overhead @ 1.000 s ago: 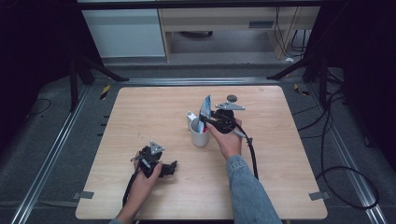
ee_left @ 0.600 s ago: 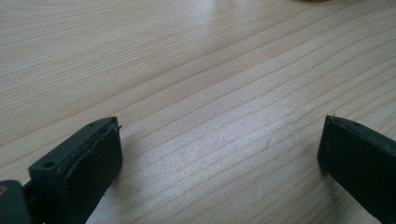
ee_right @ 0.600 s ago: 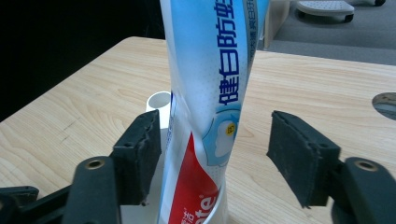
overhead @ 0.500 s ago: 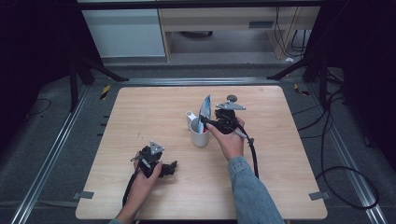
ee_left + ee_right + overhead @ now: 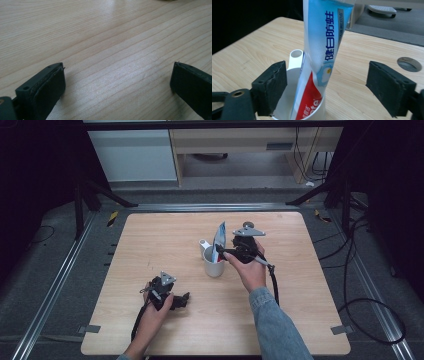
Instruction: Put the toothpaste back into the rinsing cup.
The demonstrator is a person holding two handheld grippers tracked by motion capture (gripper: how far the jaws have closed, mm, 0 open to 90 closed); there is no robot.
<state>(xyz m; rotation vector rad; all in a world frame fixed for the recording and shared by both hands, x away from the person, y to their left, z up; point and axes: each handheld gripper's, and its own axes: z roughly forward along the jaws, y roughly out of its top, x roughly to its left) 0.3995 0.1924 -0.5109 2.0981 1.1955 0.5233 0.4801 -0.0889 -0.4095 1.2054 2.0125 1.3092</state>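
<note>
the blue, white and red toothpaste tube (image 5: 322,52) is standing tilted in the white ceramic mug (image 5: 215,262) near the middle of the pale wooden table (image 5: 150,240). the right gripper (image 5: 325,85) has just been opening, its jaws standing wide on either side of the tube, not pressing it. the left gripper (image 5: 117,82) is resting open, holding nothing, toward the table's near left corner.

R gripper (image 5: 220,251) sits mid-table in the R hand (image 5: 248,270), denim-sleeved forearm coming up from the bottom edge; its jaws have just been opening and now stand wide, pads w/ clear gaps either side of what stands between them, gripping nothing. L gripper (image 5: 184,299) lies low near the front edge in the L hand (image 5: 159,306), pointing right. L jaws spread wide too, nothing btwn them.
</note>
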